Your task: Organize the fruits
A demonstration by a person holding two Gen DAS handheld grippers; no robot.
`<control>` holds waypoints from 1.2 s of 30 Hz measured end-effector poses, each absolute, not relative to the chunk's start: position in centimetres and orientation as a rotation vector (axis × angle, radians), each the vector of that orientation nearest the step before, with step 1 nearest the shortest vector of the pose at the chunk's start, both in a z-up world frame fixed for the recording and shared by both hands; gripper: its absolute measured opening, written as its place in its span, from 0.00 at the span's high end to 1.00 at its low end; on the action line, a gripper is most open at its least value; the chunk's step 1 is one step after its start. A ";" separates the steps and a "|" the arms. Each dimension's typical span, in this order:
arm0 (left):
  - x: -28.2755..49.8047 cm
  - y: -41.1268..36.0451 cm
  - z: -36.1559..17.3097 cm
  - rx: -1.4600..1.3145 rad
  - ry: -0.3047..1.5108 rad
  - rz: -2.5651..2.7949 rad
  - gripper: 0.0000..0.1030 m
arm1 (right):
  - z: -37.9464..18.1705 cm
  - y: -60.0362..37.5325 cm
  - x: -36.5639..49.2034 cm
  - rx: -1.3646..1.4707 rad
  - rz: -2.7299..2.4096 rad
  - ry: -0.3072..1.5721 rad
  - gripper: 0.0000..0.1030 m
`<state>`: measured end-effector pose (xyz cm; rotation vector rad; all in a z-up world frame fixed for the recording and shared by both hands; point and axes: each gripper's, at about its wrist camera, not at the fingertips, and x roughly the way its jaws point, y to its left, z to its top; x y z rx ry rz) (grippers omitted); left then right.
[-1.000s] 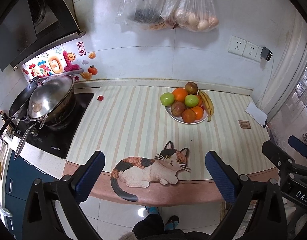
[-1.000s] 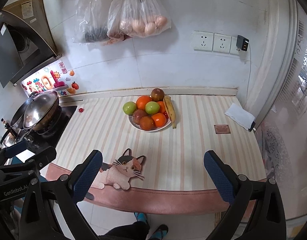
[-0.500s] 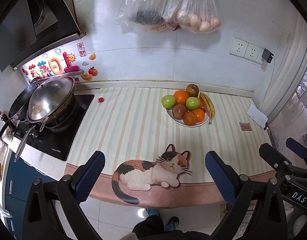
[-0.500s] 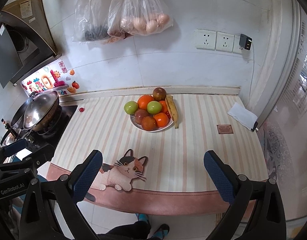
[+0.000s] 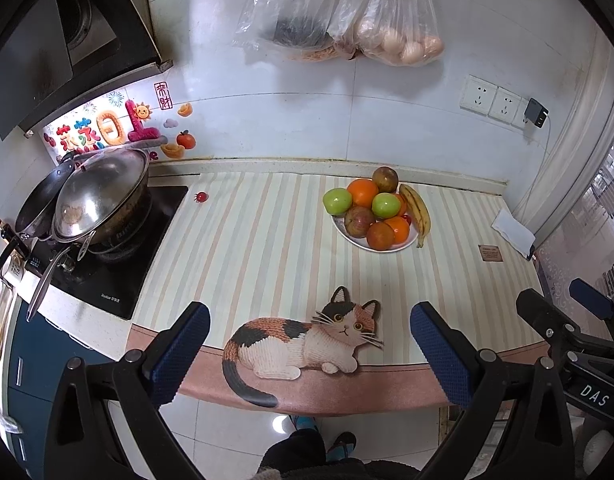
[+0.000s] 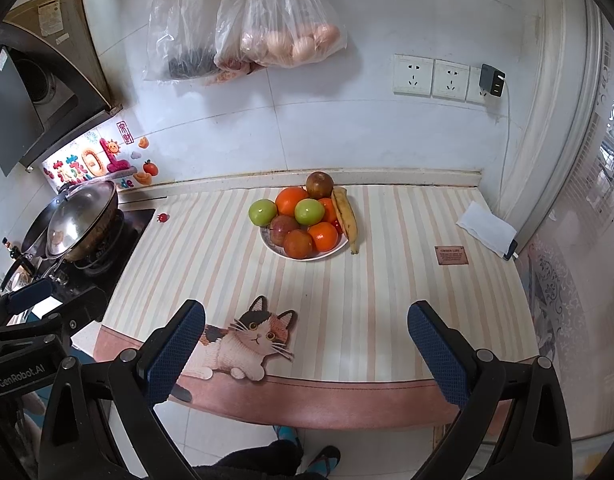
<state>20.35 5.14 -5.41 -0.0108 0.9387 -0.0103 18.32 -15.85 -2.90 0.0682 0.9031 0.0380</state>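
Far left we see a stove (image 5: 107, 280) with a lidded wok (image 5: 99, 200) stacked on other pans, range hood (image 5: 47, 48) above, colourful stickers (image 5: 107, 132) on the wall tiles. A small red ladybug-like thing (image 5: 201, 197) sits on the counter just beside the stove edge.

Our left gripper (image 5: 309, 354) hangs over the front edge of the striped counter mat (image 5: 247, 248), jaws spread wide, nothing between them. The cat decal (image 5: 303, 340) on the mat shows in the gap between its blue pads (image 5: 179, 354).

Centre wall: two clear plastic bags (image 5: 347, 20) hang up high, one with dark stuff, one with eggs.

Below them, toward the back of the counter, a white plate (image 6: 307, 257) piled with fruit: two green apples (image 6: 262, 212), oranges (image 6: 291, 201), reddish-brown fruits (image 6: 319, 185), tiny red bit between. A banana (image 6: 346, 216) lies along the plate's right rim, its tip on the mat. Plate is well apart from both grippers.

Our right gripper (image 6: 307, 356) likewise hovers at the counter's near edge, jaws wide apart, empty. It shows at the right edge of the left wrist view too.

Right: small brown label (image 6: 451, 255) on the mat, a white cloth or paper (image 6: 487, 230) near the corner, wall sockets (image 6: 431, 76) with a black charger (image 6: 491, 81) plugged in. Bottom: the person's dark trousers and shoes (image 6: 327, 456) on the tiled floor.
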 end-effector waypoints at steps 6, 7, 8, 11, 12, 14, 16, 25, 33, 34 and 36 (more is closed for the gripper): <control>20.3 5.2 -5.5 -0.020 0.940 -0.007 0.00 | -3.4 -15.6 18.1 0.067 0.036 0.905 0.00; 20.3 5.2 -5.5 -0.020 0.940 -0.008 0.00 | -3.2 -15.7 18.1 0.067 0.035 0.903 0.00; 20.3 5.2 -5.5 -0.020 0.940 -0.009 0.00 | -3.2 -15.7 18.1 0.067 0.034 0.902 0.00; 20.3 5.2 -5.4 -0.019 0.940 -0.009 0.00 | -3.2 -15.7 18.1 0.068 0.035 0.904 0.00; 20.4 5.2 -5.4 -0.019 0.940 -0.010 0.00 | -3.4 -15.6 18.2 0.069 0.036 0.904 0.00; 20.3 5.1 -5.5 -0.021 0.939 -0.008 0.00 | -3.3 -15.7 18.0 0.070 0.035 0.903 0.00; 20.2 5.0 -5.5 -0.022 0.939 -0.008 0.00 | -3.3 -15.7 18.0 0.069 0.035 0.903 0.00; 19.8 3.8 -5.5 -0.026 0.943 -0.010 0.00 | -3.1 -16.4 17.3 0.080 0.022 0.901 0.00; 19.5 3.3 -5.5 -0.023 0.947 -0.012 0.00 | -2.9 -16.6 16.9 0.084 0.018 0.896 0.00; 19.5 3.2 -5.5 -0.023 0.948 -0.013 0.00 | -2.9 -16.7 16.9 0.084 0.018 0.896 0.00; 19.4 3.2 -5.5 -0.026 0.950 -0.014 0.00 | -2.8 -16.7 16.9 0.083 0.021 0.895 0.00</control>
